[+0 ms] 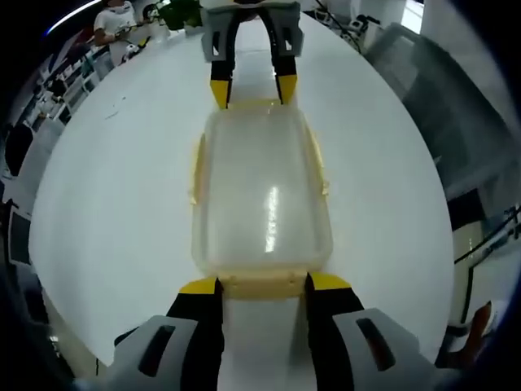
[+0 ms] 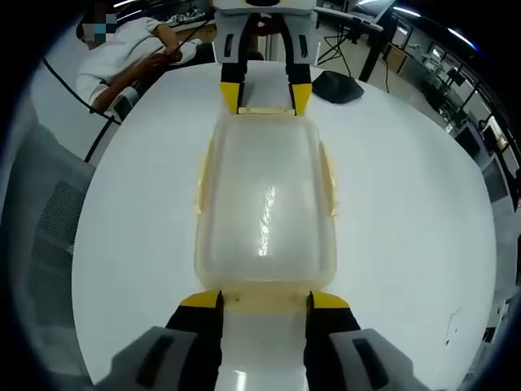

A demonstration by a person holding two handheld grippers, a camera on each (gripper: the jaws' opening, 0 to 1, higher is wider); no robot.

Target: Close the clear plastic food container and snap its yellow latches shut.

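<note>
The clear plastic container (image 1: 262, 191) (image 2: 264, 199) lies lengthwise on the white table with its lid down on it. Pale yellow latches run along its long sides (image 1: 196, 173) (image 2: 329, 183). In the left gripper view my left gripper (image 1: 263, 284) stands open at the near end, its yellow tips flanking the end latch (image 1: 262, 287). The right gripper (image 1: 252, 88) straddles the far end. In the right gripper view my right gripper (image 2: 264, 300) stands open around the near end latch (image 2: 265, 303), and the left gripper (image 2: 266, 99) is at the far end.
The round white table (image 1: 114, 212) (image 2: 407, 228) spreads wide on both sides of the container. A grey chair (image 2: 45, 216) stands beside it, and a dark object (image 2: 338, 85) lies near the far edge. A person in white (image 2: 130, 49) sits beyond the table.
</note>
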